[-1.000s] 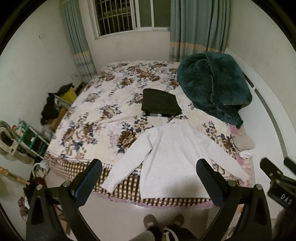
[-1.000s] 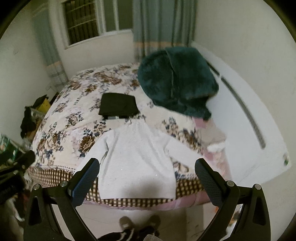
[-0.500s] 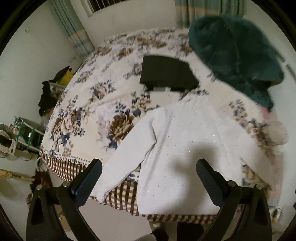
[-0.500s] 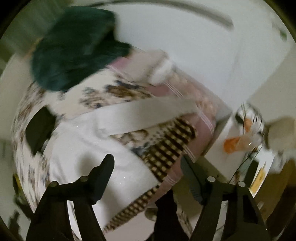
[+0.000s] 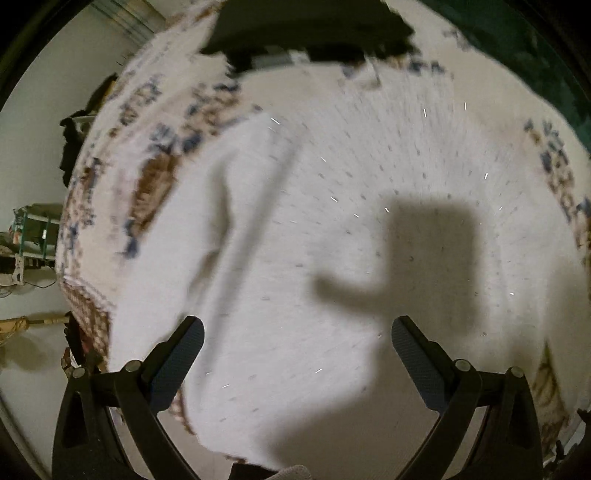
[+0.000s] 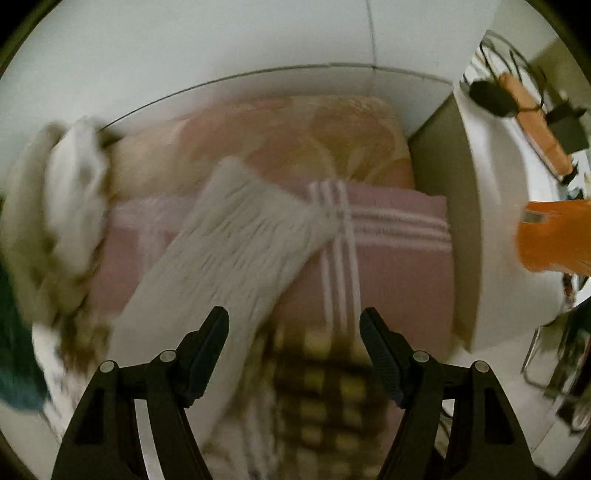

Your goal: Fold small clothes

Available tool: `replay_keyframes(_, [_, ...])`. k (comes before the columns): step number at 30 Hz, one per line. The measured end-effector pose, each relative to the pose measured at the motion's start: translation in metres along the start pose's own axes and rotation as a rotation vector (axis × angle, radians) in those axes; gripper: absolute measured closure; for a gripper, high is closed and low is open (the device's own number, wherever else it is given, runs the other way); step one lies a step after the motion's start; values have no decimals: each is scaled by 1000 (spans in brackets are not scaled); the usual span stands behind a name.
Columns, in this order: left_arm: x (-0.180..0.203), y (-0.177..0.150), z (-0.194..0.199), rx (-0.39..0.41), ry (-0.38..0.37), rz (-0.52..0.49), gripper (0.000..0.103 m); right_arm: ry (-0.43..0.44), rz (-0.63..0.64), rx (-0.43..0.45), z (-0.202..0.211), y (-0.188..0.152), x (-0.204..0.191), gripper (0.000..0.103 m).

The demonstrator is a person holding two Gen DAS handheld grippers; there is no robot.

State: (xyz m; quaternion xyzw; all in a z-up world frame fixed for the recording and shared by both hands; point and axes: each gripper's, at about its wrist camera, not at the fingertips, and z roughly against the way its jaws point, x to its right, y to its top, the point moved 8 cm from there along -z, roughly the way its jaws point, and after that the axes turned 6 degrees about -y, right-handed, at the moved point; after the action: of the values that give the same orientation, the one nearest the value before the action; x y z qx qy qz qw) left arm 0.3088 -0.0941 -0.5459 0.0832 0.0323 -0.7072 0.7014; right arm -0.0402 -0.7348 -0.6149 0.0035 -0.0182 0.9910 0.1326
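A white knit sweater (image 5: 332,229) lies spread flat on the floral bedspread (image 5: 147,177), now filling nearly the whole left wrist view where a second ago it was one item on a bed seen from across the room. The left gripper (image 5: 297,358) has dropped in close above the garment's body, jaws spread wide and holding nothing, its blocky shadow falling on the knit. A folded black garment (image 5: 306,29) sits just beyond the sweater's collar end, with a dark green blanket (image 5: 535,48) at the upper right edge.

The right gripper (image 6: 294,350) has swung out to the bed's corner and hangs over the sweater's right sleeve (image 6: 236,236), which stretches across a pink striped sheet (image 6: 388,251) and checked bed skirt (image 6: 317,387). Its jaws are also open, narrower than the left pair, and grip nothing. Both views are smeared by motion. An orange object (image 6: 554,236) stands near the white wall (image 6: 221,44).
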Motion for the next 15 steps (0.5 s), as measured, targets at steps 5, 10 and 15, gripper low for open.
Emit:
replay_keyframes(5, [25,2,-45,-40,-4,-45,0,36,-16,145,-15,24,-9,74])
replay_keyframes(10, [28,11,-61,-27,-24,-61,0,2,172,307,14,14,-42,94])
replay_keyframes(15, [1,21,-62,-3,-41,-15,0,46,510,450,77,-67,-119,94])
